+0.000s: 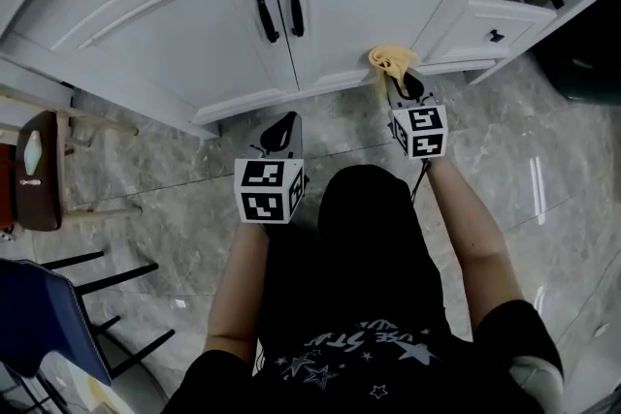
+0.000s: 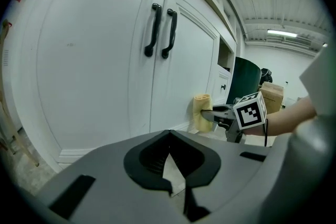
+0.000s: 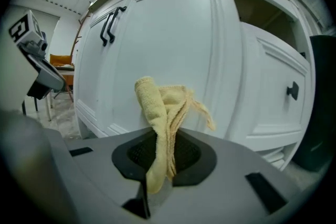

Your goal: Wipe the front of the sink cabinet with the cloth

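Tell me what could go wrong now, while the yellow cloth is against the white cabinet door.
1. The right gripper pinches the cloth only in a bunch, with a loose end hanging; it may slip out during a stroke.
2. The bunch is small, so the hard jaws might scrape the door.
3. Wiping upward, the loose end could catch on the black handles.
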### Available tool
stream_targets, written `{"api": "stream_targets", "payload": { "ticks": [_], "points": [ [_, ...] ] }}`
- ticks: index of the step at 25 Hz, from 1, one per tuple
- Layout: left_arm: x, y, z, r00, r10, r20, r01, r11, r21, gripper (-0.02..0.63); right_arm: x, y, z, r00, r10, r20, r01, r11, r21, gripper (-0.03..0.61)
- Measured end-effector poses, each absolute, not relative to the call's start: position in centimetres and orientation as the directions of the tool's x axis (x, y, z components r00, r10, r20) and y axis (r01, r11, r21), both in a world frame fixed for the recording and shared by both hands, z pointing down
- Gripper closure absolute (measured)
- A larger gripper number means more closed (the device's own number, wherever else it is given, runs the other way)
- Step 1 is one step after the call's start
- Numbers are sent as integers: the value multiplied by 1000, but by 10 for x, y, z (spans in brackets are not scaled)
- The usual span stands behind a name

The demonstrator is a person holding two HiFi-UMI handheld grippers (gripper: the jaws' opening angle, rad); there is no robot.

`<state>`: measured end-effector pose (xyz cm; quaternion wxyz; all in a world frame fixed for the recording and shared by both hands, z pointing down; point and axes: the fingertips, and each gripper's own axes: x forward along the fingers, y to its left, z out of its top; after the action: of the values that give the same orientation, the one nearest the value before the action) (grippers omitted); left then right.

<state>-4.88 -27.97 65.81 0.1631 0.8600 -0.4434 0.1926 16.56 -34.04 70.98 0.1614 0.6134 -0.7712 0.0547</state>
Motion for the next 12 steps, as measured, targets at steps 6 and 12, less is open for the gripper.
{"api": "stream_targets", "payload": {
  "ticks": [6,12],
  "points": [
    [-17,-273,646,518,-724,456,-829,-556,59,598,238,-330,710,-87,-946,312,-984,130,122,514],
    [-49,-252,638,439,-764,473,-864,-503,-9,598,266,-320,705,-88,-942,323,-985,130,110,514]
  ]
}}
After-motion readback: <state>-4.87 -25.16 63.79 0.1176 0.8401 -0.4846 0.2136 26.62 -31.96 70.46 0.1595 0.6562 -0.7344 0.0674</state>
